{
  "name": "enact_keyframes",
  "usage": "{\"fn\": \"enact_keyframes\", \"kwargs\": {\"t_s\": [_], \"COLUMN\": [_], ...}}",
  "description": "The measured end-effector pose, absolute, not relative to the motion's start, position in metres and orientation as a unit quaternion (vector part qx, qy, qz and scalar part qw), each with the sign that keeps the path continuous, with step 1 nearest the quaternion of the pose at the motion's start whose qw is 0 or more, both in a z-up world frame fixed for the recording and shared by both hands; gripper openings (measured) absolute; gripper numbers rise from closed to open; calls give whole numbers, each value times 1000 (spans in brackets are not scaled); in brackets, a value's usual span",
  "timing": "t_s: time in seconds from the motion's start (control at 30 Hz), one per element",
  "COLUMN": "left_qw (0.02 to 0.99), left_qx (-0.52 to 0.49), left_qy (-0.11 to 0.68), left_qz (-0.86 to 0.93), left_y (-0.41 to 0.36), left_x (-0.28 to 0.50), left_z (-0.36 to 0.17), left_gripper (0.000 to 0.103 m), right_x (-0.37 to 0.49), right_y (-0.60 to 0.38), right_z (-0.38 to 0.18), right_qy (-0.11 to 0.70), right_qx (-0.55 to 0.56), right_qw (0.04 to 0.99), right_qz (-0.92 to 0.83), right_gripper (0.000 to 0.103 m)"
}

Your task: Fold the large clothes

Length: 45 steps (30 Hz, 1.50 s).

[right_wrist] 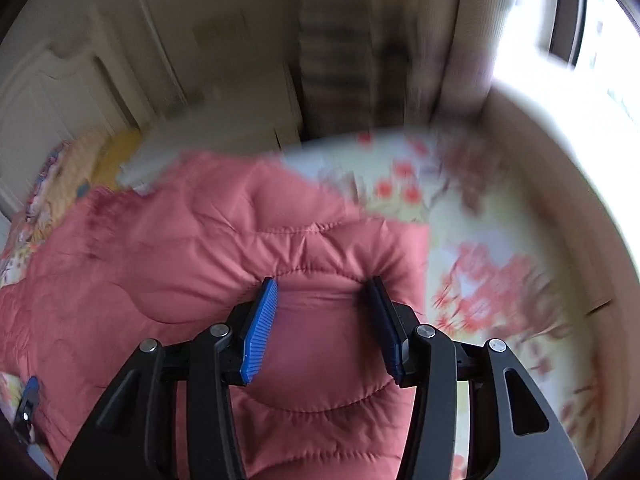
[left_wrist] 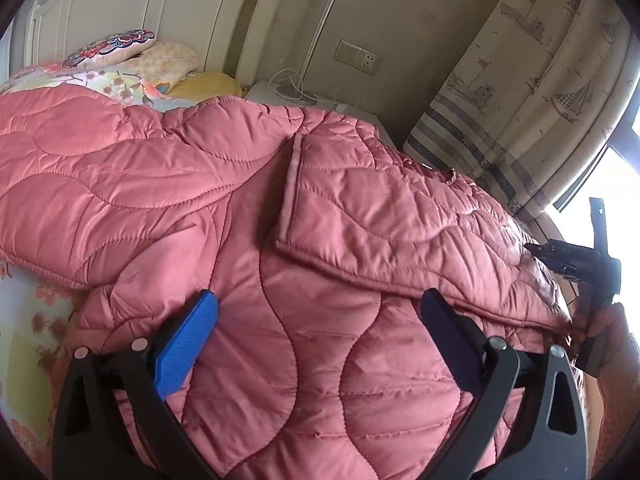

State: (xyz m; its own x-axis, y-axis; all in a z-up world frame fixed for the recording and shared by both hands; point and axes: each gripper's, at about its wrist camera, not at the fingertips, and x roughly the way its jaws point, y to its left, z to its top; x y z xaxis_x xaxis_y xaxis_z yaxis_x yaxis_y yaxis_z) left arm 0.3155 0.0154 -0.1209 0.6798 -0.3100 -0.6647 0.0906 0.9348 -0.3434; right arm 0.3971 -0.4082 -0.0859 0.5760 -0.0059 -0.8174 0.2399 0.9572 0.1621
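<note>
The pink quilted coat (left_wrist: 248, 200) lay spread across the bed (right_wrist: 480, 248), over a floral sheet, with one panel already folded back on top of its middle. The right gripper (right_wrist: 324, 328) had a thick puffed fold of the coat between its fingers (right_wrist: 260, 328), which were partly closed and clamped on the padding; the fabric bulged and puckered around both pads. The right wrist view was smeared with motion blur, so that hand was judged to be carrying its fold across the bed. The left gripper (left_wrist: 320, 344) hovered low over the near part of the coat with its fingers wide apart and nothing gripped; whether they touched the fabric could not be told. To do this step well, the carried fold probably needed to travel flat and low, so the slippery padded layers would not drag the folded panel out of line. The free left gripper could pin the coat near the crease while the right laid its edge down. The grip looked deep enough, though thick stuffing could slide out if pulled hard. Release would best come only once the edges lined up.
</note>
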Motion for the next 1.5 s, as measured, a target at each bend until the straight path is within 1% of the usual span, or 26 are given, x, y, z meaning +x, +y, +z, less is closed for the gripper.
{"fn": "enact_keyframes", "kwargs": {"t_s": [0.07,0.17,0.2,0.23,0.3,0.37,0.43,0.5,0.57,0.6,0.63,0.67,0.8,0.87,1.0,1.1,1.13,1.2,1.23,1.27,1.3,1.43,1.47,1.5], "left_qw": [905,905,905,905,905,905,905,904,904,904,904,904,905,907,910,904,897,881,874,869,865,870,868,866], "left_qx": [-142,-139,-139,-140,-140,-141,-143,-147,-150,-149,-149,-150,-180,-203,-265,-316,-341,-382,-397,-413,-427,-415,-414,-416], "left_qy": [385,387,387,387,387,387,386,385,384,384,384,384,365,353,314,289,279,269,263,254,244,235,236,238], "left_qz": [-111,-110,-110,-110,-110,-110,-111,-113,-114,-114,-114,-115,-122,-109,-52,9,34,80,93,100,103,127,136,142], "left_y": [15,15,15,15,14,14,15,16,17,18,17,18,30,47,114,175,202,253,271,288,306,339,345,348], "left_x": [315,316,315,315,316,316,316,315,315,315,316,315,306,294,258,239,233,230,230,230,233,258,265,270], "left_z": [-121,-122,-122,-122,-122,-122,-121,-121,-122,-122,-121,-121,-115,-107,-95,-97,-100,-105,-107,-108,-108,-98,-96,-96], "left_gripper": [101,101,101,101,101,101,101,101,101,101,101,101,101,101,101,101,100,99,97,92,91,89,80,69], "right_x": [389,353,344,330,316,315,315,311,295,286,280,273,271,263,237,235,238,236,237,239,238,238,237,236], "right_y": [-405,-384,-376,-362,-341,-318,-310,-311,-312,-311,-308,-304,-287,-286,-289,-291,-295,-301,-302,-302,-301,-303,-304,-306], "right_z": [-76,-50,-48,-47,-55,-80,-95,-89,-71,-65,-63,-64,-97,-94,-82,-101,-107,-103,-105,-106,-106,-106,-105,-105], "right_qy": [446,392,381,371,376,410,426,423,403,390,383,383,441,432,393,405,421,408,412,416,415,411,409,407], "right_qx": [134,125,117,97,59,9,-19,-5,22,27,27,22,-33,-32,1,6,26,47,52,51,50,58,63,68], "right_qw": [882,910,916,923,924,912,904,905,914,920,923,923,896,900,919,913,906,911,909,907,908,909,910,911], "right_qz": [-74,-57,-49,-38,-28,-21,-32,-38,-38,-37,-37,-36,-50,-54,-41,-41,-40,-40,-39,-38,-38,-31,-29,-26], "right_gripper": [47,48,56,74,83,83,83,83,83,84,87,87,87,87,88,88,88,88,88,88,89,89,89,89]}}
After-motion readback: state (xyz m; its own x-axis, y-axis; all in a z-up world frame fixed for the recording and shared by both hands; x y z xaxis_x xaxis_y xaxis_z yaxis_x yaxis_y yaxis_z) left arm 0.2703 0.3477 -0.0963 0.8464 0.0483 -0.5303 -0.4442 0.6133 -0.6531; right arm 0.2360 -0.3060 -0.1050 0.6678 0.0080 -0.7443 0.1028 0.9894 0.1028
